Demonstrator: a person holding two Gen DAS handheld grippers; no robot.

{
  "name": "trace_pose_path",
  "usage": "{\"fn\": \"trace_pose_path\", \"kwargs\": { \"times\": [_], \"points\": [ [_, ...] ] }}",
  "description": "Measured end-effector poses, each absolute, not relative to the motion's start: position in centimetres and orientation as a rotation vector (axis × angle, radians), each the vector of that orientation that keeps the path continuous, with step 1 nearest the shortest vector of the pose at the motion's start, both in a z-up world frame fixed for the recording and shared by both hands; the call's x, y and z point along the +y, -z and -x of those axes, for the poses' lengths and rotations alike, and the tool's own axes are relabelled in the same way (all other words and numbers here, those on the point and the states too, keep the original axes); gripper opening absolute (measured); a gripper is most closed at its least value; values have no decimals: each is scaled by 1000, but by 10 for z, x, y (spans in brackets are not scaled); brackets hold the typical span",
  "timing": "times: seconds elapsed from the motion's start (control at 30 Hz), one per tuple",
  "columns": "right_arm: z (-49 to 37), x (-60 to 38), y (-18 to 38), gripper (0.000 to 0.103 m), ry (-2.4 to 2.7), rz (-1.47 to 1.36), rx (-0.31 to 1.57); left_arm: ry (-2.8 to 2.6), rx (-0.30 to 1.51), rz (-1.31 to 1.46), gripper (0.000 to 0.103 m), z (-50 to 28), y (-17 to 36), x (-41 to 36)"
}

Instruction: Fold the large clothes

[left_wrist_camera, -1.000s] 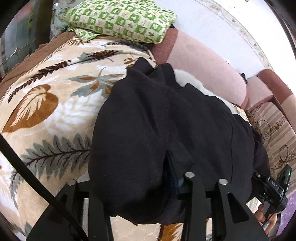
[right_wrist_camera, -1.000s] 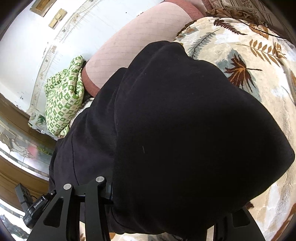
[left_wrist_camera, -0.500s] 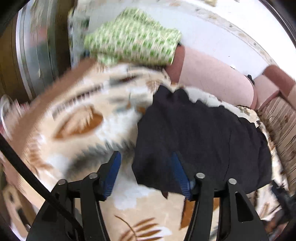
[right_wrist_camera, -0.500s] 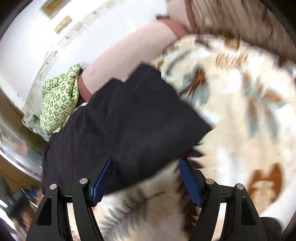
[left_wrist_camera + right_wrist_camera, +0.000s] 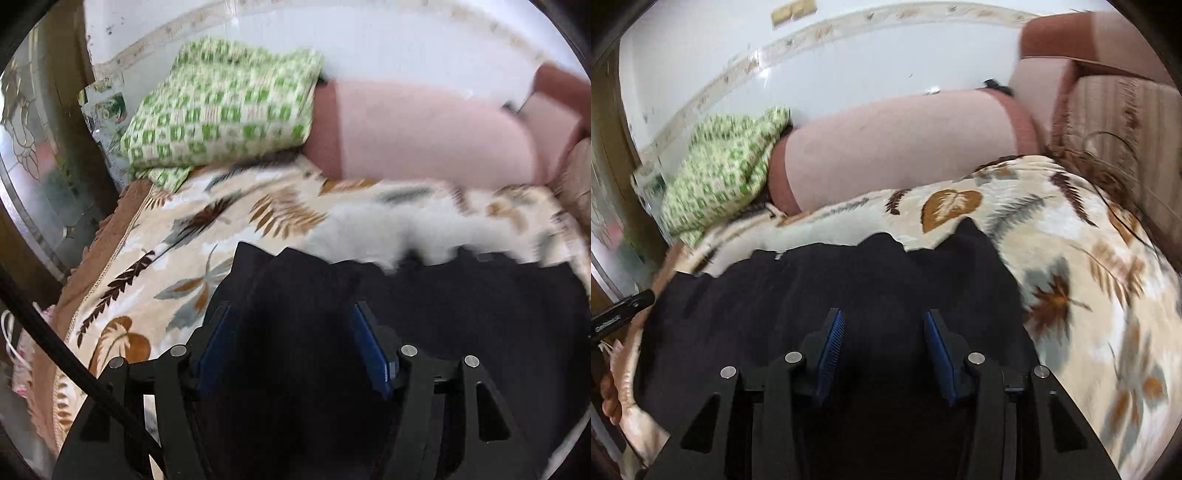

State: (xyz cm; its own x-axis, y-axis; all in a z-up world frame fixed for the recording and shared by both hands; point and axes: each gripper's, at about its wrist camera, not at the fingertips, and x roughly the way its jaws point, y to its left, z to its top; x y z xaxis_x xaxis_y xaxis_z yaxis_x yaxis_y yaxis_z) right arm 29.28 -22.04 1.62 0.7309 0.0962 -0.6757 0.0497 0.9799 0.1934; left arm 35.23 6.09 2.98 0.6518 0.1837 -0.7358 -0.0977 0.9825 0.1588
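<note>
Beneath everything you have the plush cream blanket printed with brown and grey leaves (image 5: 1071, 236), soft and grippy enough that cloth will likely drag on it rather than slide. On it, near your edge, lies the large black fleece-like garment (image 5: 812, 295), a broad, limp, fairly thick slab with a wavy far edge; expect it to sag and bunch, so take it at corners or along a folded edge, not mid-panel. Behind sit the pink padded sofa back (image 5: 424, 136) and a green-checked folded cloth (image 5: 221, 110). Your left gripper (image 5: 291, 354) and right gripper (image 5: 882, 347) both hover over the black cloth, blue ribbed pads spread wide, gripping nothing.
</note>
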Motion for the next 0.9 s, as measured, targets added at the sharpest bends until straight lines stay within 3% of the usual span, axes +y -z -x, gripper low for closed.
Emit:
{"fn": "trace_pose_path", "kwargs": {
  "times": [0.13, 0.53, 0.7, 0.9],
  "points": [
    [-336, -214, 8, 50, 7, -134, 814, -202, 925, -25, 64, -385, 5, 85],
    [-402, -233, 57, 59, -28, -321, 906, -155, 1007, 294, 91, -421, 60, 132],
    [-394, -232, 54, 61, -19, -318, 873, -155, 1000, 307, 91, -411, 48, 135],
    [-355, -226, 10, 67, 70, -199, 810, -211, 884, 212, 90, -346, -20, 145]
  ]
}}
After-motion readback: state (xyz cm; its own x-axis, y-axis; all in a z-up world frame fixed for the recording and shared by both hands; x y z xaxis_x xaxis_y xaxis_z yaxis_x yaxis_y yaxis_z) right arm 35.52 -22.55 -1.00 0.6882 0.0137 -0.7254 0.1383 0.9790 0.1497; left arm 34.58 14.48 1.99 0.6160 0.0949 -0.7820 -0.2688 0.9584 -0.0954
